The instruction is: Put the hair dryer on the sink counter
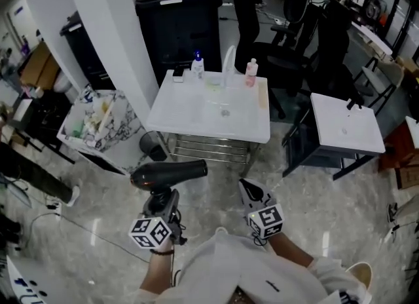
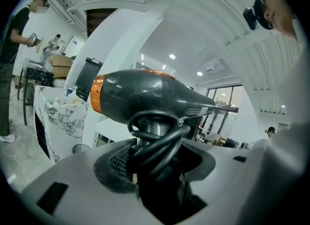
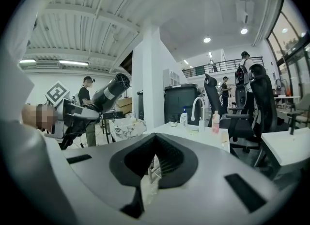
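The black hair dryer [image 1: 169, 173] with an orange ring lies level in the air over the floor, nozzle to the right. My left gripper [image 1: 160, 196] is shut on its handle from below. In the left gripper view the dryer [image 2: 150, 95] fills the middle, its cord [image 2: 157, 139] coiled round the handle between the jaws of the left gripper [image 2: 155, 149]. The right gripper [image 1: 247, 187] hangs beside it, shut and holding nothing; in its own view the right gripper [image 3: 154, 144] shows only floor past the pads. The white sink counter [image 1: 190, 109] with a faucet [image 1: 228, 60] stands ahead.
Bottles [image 1: 251, 72] stand along the counter's back edge. A tall black bin [image 1: 180, 24] and a white pillar [image 1: 108, 34] stand behind it. A marble-patterned bin [image 1: 98, 122] and a small round bin [image 1: 154, 144] sit to the left, a second white table [image 1: 346, 122] and office chairs [image 1: 294, 40] right.
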The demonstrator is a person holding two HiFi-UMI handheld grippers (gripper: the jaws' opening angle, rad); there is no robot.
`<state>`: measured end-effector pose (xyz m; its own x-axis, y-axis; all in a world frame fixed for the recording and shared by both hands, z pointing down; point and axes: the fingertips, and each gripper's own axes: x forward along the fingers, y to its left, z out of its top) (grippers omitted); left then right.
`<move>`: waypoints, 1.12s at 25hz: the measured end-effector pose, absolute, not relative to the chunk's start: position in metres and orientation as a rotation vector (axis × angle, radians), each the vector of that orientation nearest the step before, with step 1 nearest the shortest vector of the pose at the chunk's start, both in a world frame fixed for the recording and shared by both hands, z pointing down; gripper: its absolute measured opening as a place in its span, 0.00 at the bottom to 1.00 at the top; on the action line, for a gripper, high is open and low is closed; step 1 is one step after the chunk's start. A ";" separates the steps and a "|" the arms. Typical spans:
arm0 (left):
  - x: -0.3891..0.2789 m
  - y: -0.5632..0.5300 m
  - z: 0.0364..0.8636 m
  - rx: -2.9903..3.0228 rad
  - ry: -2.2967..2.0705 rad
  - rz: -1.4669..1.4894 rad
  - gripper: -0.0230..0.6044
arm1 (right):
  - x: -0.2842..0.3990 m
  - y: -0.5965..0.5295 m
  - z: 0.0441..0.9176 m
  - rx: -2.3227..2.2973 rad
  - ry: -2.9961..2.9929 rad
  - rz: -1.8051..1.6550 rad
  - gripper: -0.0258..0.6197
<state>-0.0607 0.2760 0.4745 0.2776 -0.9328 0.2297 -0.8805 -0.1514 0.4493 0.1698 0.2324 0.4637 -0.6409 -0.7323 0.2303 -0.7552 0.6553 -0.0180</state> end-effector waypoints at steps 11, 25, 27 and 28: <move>-0.052 0.215 0.491 1.975 -1.658 -0.140 0.44 | 0.173 0.176 0.483 1.126 -2.680 0.209 0.07; -0.075 0.149 0.497 2.014 -1.618 -0.144 0.44 | 0.132 0.121 0.503 1.107 -2.679 0.233 0.07; -0.086 0.129 0.501 2.015 -1.609 -0.146 0.44 | 0.119 0.102 0.502 1.111 -2.678 0.222 0.07; -0.092 0.119 0.503 2.014 -1.603 -0.149 0.44 | 0.112 0.093 0.501 1.111 -2.678 0.218 0.07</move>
<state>-0.0918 0.1193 0.5029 0.2808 -0.9271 0.2483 -0.8653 -0.1326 0.4834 0.1124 0.0928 0.5007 -0.6848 -0.6768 0.2702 -0.7116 0.7010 -0.0478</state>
